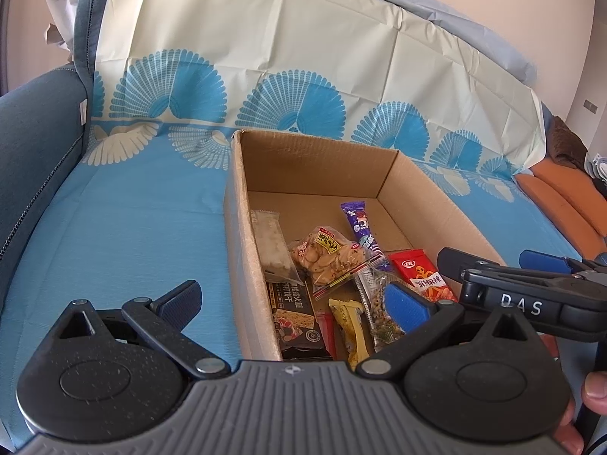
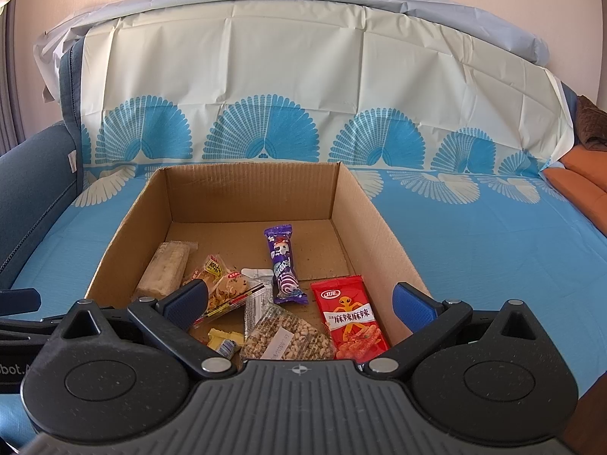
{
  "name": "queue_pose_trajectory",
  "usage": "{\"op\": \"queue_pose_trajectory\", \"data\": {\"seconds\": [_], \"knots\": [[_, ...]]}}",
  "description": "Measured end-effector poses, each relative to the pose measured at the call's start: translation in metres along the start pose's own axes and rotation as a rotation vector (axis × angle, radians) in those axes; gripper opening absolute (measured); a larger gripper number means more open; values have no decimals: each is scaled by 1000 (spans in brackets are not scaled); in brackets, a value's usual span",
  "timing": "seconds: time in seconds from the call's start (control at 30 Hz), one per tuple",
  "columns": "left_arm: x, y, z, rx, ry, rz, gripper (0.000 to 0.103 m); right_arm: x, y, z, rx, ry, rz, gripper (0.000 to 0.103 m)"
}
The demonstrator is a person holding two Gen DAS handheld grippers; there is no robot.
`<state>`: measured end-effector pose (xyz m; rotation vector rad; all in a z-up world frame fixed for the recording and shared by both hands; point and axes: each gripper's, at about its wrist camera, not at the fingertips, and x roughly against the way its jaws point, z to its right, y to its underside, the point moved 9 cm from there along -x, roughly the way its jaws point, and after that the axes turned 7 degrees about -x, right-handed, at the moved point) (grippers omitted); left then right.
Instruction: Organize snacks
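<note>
While a blue-and-cream fan-patterned cloth (image 2: pixel 474 250) is spread across the sofa, an open brown cardboard box (image 2: pixel 250 193) is seen upon it, snacks gathered at its near end. A red rectangular spicy-strip packet (image 2: pixel 351 318) and a slim purple candy wrapper (image 2: pixel 282 265) are laid lengthwise, pointing toward the far wall. Both the right gripper (image 2: pixel 299 299) and left gripper (image 1: pixel 299 299) are held level at the box's near edge, fingers spread, nothing pinched.

Left gripper (image 1: pixel 296 303) hides the black packet's (image 1: pixel 297 322) bottom
</note>
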<state>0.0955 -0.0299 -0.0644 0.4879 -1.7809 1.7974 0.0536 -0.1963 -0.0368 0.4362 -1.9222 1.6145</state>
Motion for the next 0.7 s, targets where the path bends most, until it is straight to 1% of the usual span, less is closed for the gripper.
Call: {"op": "queue_pose_trajectory", "data": {"seconds": [0.5, 0.7], "knots": [[-6, -2, 2, 0, 9, -6, 103, -1, -3, 4, -32, -13, -9, 102], [-10, -4, 6, -17, 14, -1, 103, 3, -14, 18, -97, -39, 23, 102]]}}
